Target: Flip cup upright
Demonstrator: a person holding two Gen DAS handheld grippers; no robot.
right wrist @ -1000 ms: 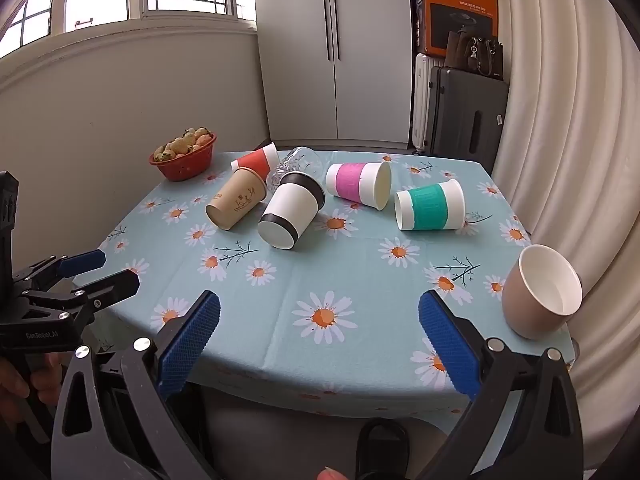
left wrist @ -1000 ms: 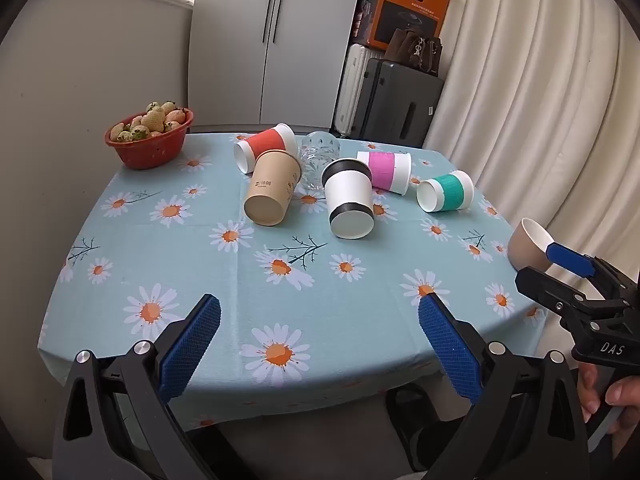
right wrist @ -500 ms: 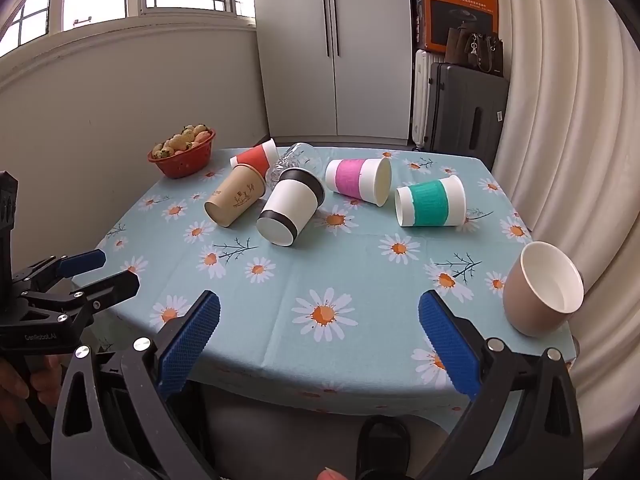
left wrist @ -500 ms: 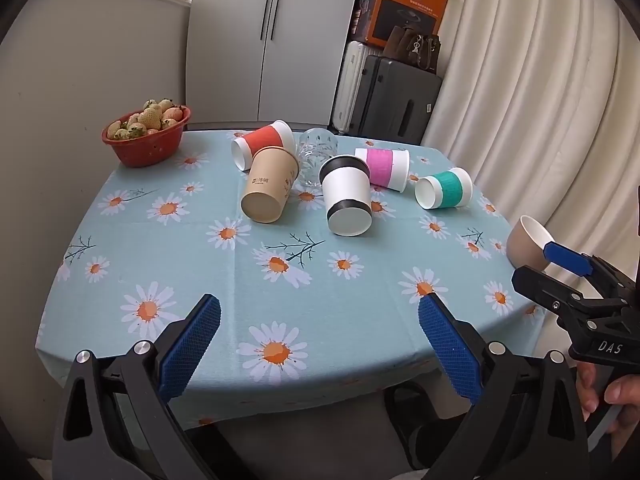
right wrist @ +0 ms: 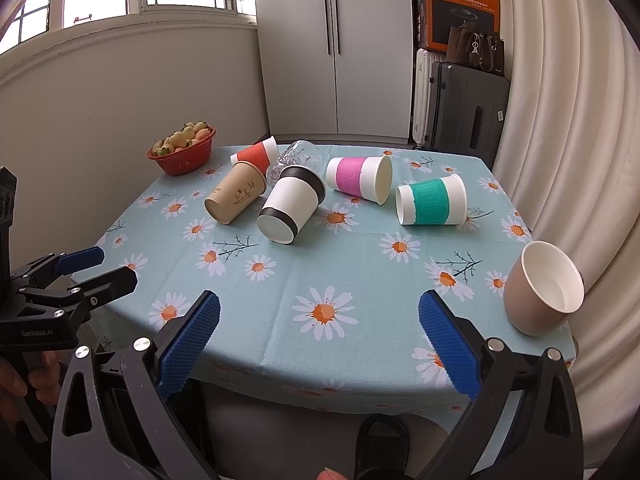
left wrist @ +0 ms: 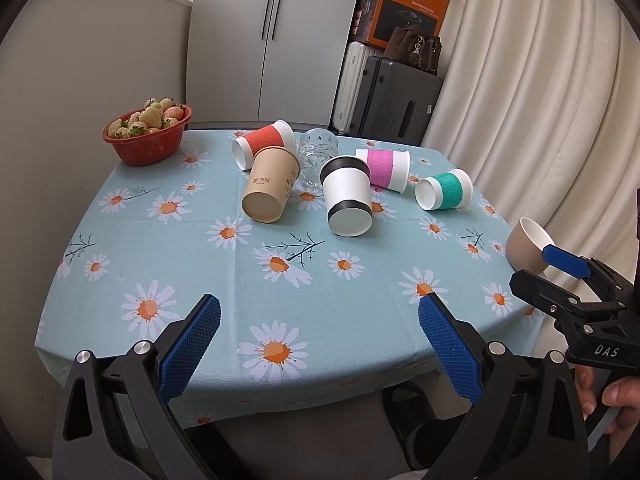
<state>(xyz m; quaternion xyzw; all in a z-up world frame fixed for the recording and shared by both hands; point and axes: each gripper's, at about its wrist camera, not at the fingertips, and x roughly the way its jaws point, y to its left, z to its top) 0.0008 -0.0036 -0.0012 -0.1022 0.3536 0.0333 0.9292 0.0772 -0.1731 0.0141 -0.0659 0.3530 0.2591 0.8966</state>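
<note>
Several paper cups lie on their sides mid-table: a kraft brown cup point(left wrist: 270, 186), a white cup with black bands point(left wrist: 347, 200), a red cup point(left wrist: 262, 146), a pink-banded cup point(left wrist: 386, 169), a green-banded cup point(left wrist: 444, 190); a clear glass point(left wrist: 318, 154) lies among them. A tan ceramic cup point(right wrist: 542, 288) stands upright at the table's right edge. My left gripper point(left wrist: 320, 344) is open and empty above the near edge. My right gripper point(right wrist: 320, 344) is open and empty above the near edge.
A red bowl of strawberries point(left wrist: 148, 134) sits at the far left corner. The table has a blue daisy tablecloth point(left wrist: 200, 264). White cabinets, suitcases point(left wrist: 388, 100) and a curtain point(left wrist: 540, 100) stand behind and to the right.
Both grippers have drifted slightly; the table scene shifts a little in view. No cup has moved and both jaws stay open.
</note>
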